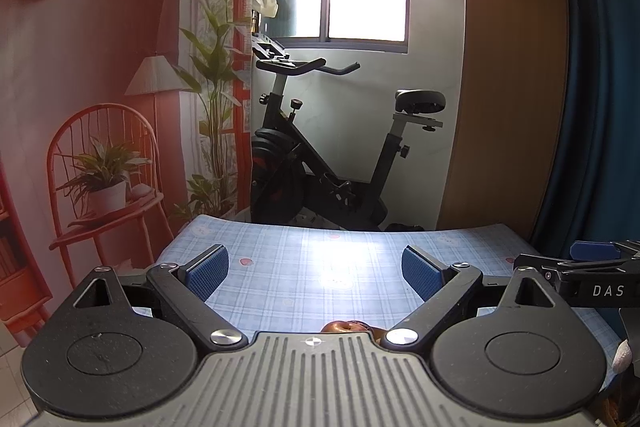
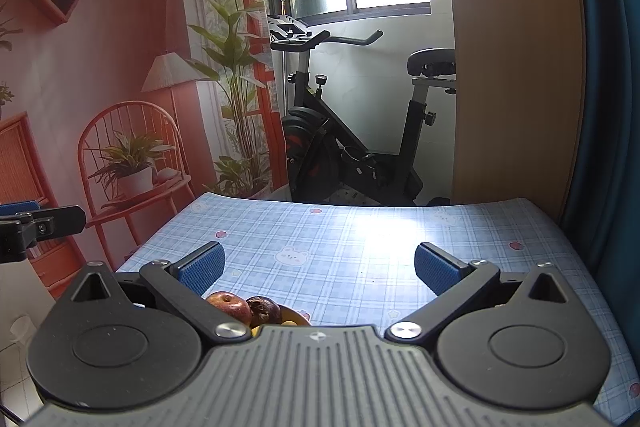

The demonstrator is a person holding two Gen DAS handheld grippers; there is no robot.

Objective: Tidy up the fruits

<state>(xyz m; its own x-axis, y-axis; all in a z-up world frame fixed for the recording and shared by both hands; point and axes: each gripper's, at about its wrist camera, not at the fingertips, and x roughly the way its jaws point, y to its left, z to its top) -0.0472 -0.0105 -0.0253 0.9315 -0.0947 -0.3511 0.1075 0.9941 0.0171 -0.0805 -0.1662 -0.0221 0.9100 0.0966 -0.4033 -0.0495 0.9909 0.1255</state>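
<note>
Both my tools, left tool [image 1: 316, 273] and right tool [image 2: 320, 267], hang released above the blue plaid-clothed counter [image 2: 360, 227]; a red apple [image 2: 231, 305] and dark wrinkled fruit [image 2: 264, 309] sit half-hidden in a bowl behind the right tool's body.

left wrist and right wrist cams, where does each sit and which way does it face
Left wrist: on the left gripper, facing across the checked table to an exercise bike; open jaws show, right gripper alongside.
Right wrist: on the right gripper, same heading; open jaws, apple below.
Shared: table, bike, apple.
</note>
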